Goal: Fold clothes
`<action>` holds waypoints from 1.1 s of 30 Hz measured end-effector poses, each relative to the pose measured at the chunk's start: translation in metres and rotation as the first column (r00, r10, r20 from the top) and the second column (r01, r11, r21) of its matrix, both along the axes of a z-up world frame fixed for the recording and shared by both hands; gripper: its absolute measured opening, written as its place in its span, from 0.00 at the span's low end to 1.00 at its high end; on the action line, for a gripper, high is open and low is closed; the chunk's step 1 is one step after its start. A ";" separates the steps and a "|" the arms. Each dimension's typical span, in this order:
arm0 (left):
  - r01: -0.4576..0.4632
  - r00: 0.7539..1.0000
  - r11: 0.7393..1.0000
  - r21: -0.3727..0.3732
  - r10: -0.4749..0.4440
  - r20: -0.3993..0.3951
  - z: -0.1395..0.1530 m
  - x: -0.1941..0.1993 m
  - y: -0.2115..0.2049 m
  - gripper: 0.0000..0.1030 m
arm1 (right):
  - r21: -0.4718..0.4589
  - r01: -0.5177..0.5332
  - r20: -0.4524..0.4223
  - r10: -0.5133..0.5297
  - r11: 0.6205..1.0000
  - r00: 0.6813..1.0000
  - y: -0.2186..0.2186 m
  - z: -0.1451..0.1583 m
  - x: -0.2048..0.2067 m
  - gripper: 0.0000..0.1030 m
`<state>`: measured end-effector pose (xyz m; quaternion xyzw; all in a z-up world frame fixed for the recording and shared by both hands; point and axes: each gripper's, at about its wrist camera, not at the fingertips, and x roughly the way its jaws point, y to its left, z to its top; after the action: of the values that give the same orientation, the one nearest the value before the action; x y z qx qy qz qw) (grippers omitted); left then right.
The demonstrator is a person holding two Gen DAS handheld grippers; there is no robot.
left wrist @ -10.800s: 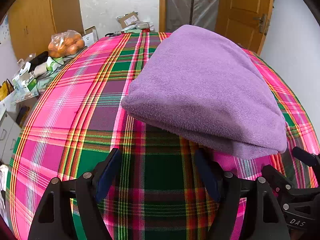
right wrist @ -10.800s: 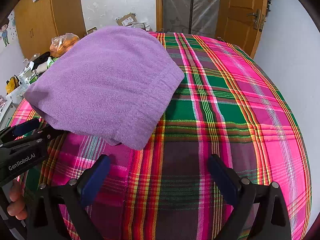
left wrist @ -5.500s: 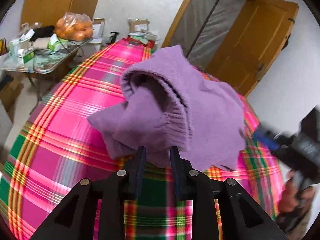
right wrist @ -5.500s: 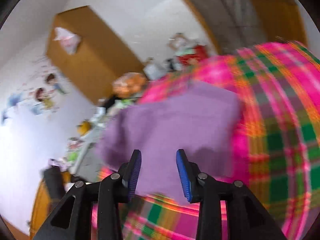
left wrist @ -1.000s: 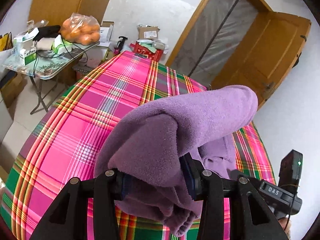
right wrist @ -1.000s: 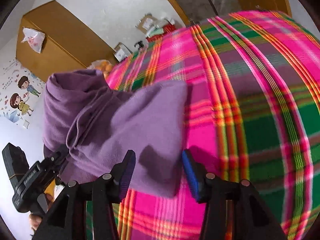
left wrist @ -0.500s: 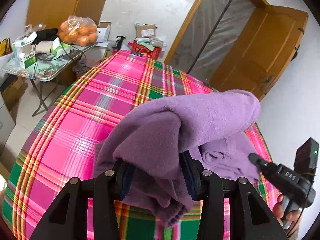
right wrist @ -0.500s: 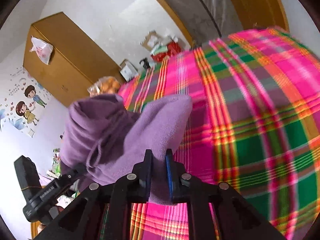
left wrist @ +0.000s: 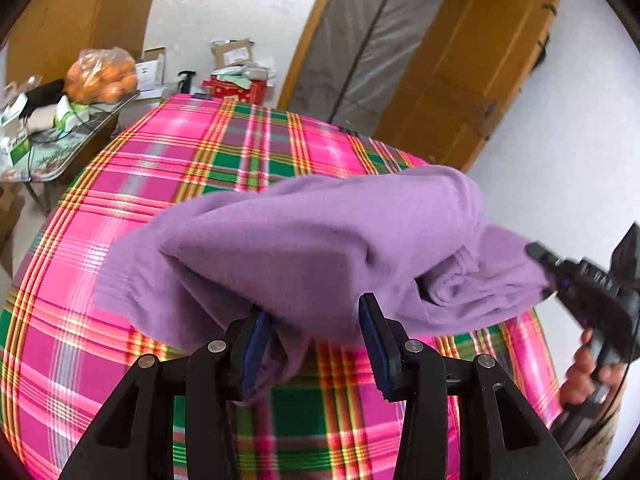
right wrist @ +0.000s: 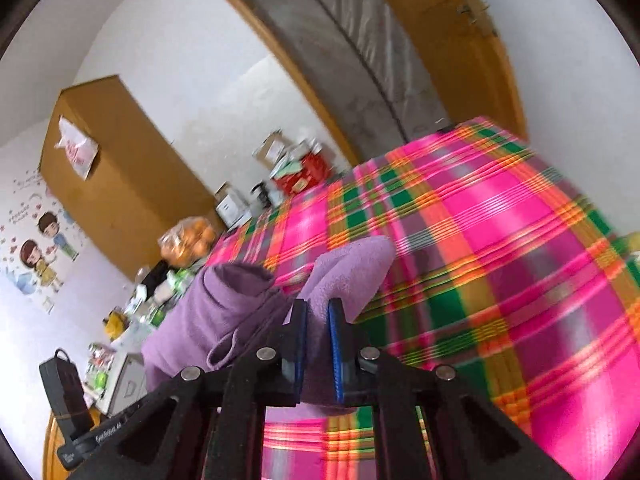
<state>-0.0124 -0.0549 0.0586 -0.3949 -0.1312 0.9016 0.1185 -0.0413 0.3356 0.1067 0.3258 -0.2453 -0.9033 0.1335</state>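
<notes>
A purple fleece garment (left wrist: 320, 248) hangs bunched above the pink and green plaid tablecloth (left wrist: 168, 176). My left gripper (left wrist: 312, 344) has its jaws around a thick fold of the garment's near edge. My right gripper (right wrist: 318, 336) is shut on another part of the purple garment (right wrist: 224, 312) and holds it up. In the left wrist view the right gripper (left wrist: 560, 276) pinches the garment's right end, stretching the cloth between the two.
A side table (left wrist: 52, 148) with a bag of oranges (left wrist: 102, 76) and boxes stands at the left. A wooden door (left wrist: 472, 76) and a covered doorway are behind the table. Cardboard boxes (left wrist: 236, 64) lie on the floor beyond.
Both grippers have lifted the garment higher. The right gripper has pulled its end out to the right, spreading the cloth between them. The right gripper went from open to shut one second ago.
</notes>
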 end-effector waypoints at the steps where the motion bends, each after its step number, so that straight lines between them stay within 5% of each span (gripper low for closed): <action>1: 0.008 1.000 1.000 -0.006 -0.008 0.004 -0.001 0.002 0.005 0.45 | 0.000 0.020 -0.004 -0.020 1.000 1.000 0.009 0.002 0.003 0.09; 12: 0.136 0.989 0.991 0.009 -0.136 0.065 -0.017 0.014 0.051 0.45 | 0.000 0.193 -0.001 -0.193 0.981 0.981 0.079 -0.003 0.021 0.08; 21: 0.209 0.974 0.978 0.020 -0.210 0.083 -0.021 0.023 0.077 0.45 | 0.049 0.352 0.001 -0.352 0.935 0.936 0.132 -0.005 0.040 0.04; 25: 0.199 0.976 0.979 0.034 -0.201 0.087 -0.023 0.025 0.067 0.45 | 0.052 0.399 0.031 -0.401 0.916 0.916 0.152 -0.016 0.043 0.00; 33: 0.025 0.996 0.997 0.077 -0.032 0.083 -0.021 0.027 -0.003 0.45 | 0.067 0.259 0.063 -0.264 0.963 0.963 0.125 -0.036 0.033 0.02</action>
<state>0.0147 -0.0580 0.0374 -0.4296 -0.1645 0.8767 0.1407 -0.0080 0.4604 0.0703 0.3265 -0.2642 -0.9075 -0.0053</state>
